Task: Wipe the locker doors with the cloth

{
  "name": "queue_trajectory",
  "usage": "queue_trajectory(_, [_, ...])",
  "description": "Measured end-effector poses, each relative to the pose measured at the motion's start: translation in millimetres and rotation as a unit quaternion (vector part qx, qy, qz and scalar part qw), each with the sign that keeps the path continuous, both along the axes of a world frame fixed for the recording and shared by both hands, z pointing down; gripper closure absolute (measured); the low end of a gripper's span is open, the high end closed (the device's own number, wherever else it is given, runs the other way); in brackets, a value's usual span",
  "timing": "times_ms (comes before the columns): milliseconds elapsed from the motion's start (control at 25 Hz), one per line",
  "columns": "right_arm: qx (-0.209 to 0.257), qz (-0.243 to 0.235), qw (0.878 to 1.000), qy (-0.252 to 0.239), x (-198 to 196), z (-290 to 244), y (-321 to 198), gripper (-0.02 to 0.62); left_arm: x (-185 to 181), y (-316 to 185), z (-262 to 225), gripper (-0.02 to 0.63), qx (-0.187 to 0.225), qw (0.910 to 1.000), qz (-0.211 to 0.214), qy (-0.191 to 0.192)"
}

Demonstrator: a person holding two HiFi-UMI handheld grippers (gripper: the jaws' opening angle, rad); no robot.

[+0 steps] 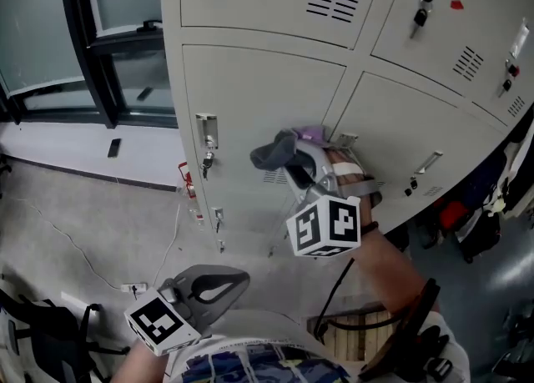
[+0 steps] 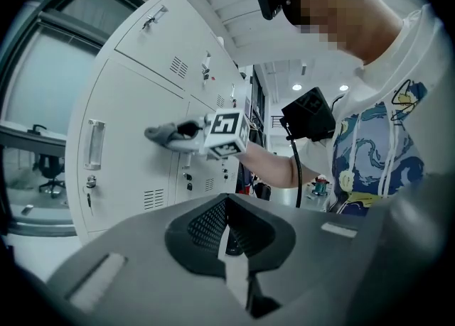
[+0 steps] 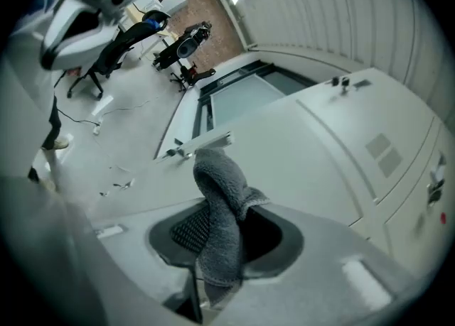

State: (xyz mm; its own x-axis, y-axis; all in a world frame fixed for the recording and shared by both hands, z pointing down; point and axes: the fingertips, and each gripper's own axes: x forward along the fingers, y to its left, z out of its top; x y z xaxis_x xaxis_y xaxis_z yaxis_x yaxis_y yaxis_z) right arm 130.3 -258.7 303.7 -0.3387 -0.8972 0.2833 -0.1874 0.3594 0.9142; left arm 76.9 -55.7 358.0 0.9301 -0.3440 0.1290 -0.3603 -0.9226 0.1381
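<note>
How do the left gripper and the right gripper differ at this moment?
The right gripper is shut on the grey cloth; the left gripper is shut on nothing. The right gripper is raised to a locker door; the left gripper is low, away from that door. Both carry a marker cube.

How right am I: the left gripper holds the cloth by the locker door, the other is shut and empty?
Wrong side: the right gripper holds the cloth by the locker door, per the right gripper view; the left gripper is shut and empty.
</note>
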Motion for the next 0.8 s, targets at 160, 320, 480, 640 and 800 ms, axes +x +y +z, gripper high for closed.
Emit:
queue_trajectory(160, [0.074, -0.001, 0.997, -0.008, -2.9, -83.0, -6.2, 0.48, 3.1, -2.5, -1.8, 0.604, 0.0, 1.0, 0.002, 0.003])
queue_trajectory(320, [0.123, 0.006, 0.992, -0.006, -3.1, -126.7, -23.4, 0.48, 7.7, 0.3, -5.4, 0.604, 0.004, 0.9999, 0.005, 0.008])
queue_trajectory(480, [0.117, 0.008, 0.993, 0.009, -3.4, -107.8, -35.8, 0.48, 7.5, 5.7, -2.9, 0.604, 0.015, 0.9998, 0.01, 0.0])
queue_trajectory(640, [0.082, 0.011, 0.996, 0.026, -2.1, -60.8, -36.6, 0.48, 2.0, 4.0, -2.1, 0.604, 0.012, 0.9999, 0.0, 0.001])
queue_trajectory(800, [0.05, 0.014, 0.998, 0.031, 0.8, -17.9, -37.4, 0.48, -0.7, 2.3, -0.3, 0.604, 0.013, 0.9999, -0.003, -0.001])
